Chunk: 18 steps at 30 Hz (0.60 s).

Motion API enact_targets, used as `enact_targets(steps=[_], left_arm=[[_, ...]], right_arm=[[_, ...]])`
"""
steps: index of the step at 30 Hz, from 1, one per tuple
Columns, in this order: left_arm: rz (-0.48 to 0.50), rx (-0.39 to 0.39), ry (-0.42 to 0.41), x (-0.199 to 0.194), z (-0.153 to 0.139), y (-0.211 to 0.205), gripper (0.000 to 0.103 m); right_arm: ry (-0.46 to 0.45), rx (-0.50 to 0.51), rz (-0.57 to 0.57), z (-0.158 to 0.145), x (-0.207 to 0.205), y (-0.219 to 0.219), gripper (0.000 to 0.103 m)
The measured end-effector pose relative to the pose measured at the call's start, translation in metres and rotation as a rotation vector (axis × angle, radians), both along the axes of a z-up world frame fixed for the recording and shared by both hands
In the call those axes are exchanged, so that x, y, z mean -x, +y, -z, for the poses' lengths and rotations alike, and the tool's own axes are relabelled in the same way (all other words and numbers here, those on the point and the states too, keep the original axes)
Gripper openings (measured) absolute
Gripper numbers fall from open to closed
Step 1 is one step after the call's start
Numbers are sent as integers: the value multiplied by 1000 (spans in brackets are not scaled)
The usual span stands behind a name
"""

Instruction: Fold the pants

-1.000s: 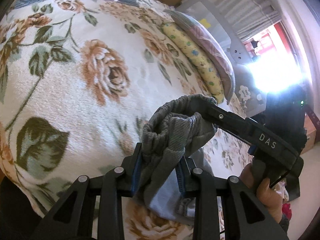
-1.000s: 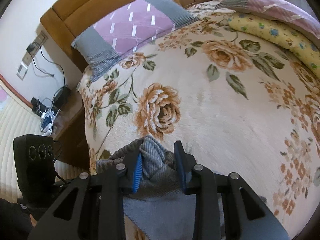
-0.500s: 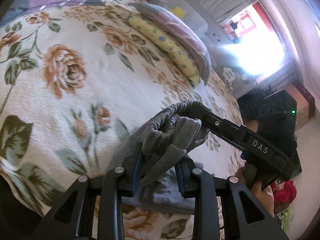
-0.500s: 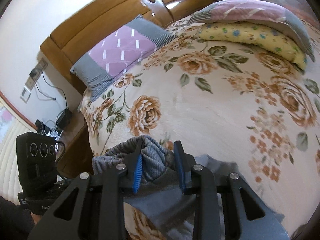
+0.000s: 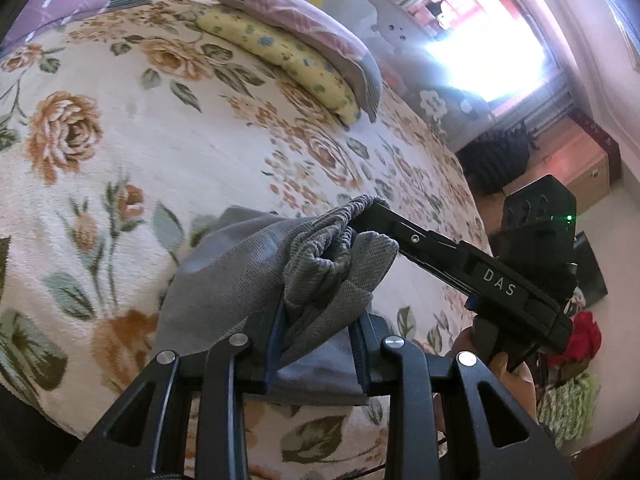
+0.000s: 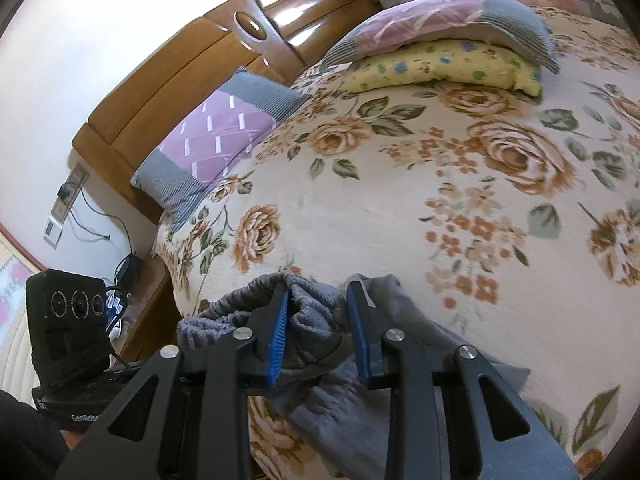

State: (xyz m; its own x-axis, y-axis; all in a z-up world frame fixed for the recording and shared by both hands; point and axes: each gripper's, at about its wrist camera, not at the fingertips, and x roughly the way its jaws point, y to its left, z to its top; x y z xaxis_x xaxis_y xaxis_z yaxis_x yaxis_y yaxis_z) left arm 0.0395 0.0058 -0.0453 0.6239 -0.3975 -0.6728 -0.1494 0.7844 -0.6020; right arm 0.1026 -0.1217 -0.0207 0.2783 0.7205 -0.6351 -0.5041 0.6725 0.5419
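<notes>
Left hand-held gripper [image 5: 316,320] pinches your bunched grey pants [image 5: 320,264] waistband; right hand-held gripper [image 6: 316,328] clamps it just beside. Pants hang over the near edge of the floral bed [image 6: 400,208], pillows [image 6: 216,144] beyond.

The gray pants [image 5: 248,272] bunch over the left tool's [image 5: 316,340] inner pads, hiding them.

Two grippers [image 5: 316,344] [image 6: 316,332], one pair of grey pants [image 5: 256,272], three pillows [image 6: 216,148] [image 6: 440,66] [image 6: 440,24], one bed [image 6: 400,208].
</notes>
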Motion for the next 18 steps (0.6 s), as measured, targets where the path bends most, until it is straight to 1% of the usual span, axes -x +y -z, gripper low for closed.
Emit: enact_targets(steps=[6, 7, 8, 10, 14, 18], left_arm=[[63, -18, 24, -7, 5, -27, 29], [69, -20, 29, -9, 6, -30, 29], [80, -19, 35, -10, 8, -35, 29], [100, -31, 47, -13, 13, -45, 29], [135, -57, 66, -18, 22, -64, 29], [168, -65, 86, -24, 29, -80, 29]], right_arm=[[12, -35, 54, 11, 5, -32, 29], [14, -46, 61, 13, 7, -39, 27], [15, -60, 68, 15, 7, -45, 22], [21, -73, 84, 19, 8, -56, 20], [39, -42, 110, 32, 8, -73, 17], [62, -50, 144, 43, 9, -89, 14]])
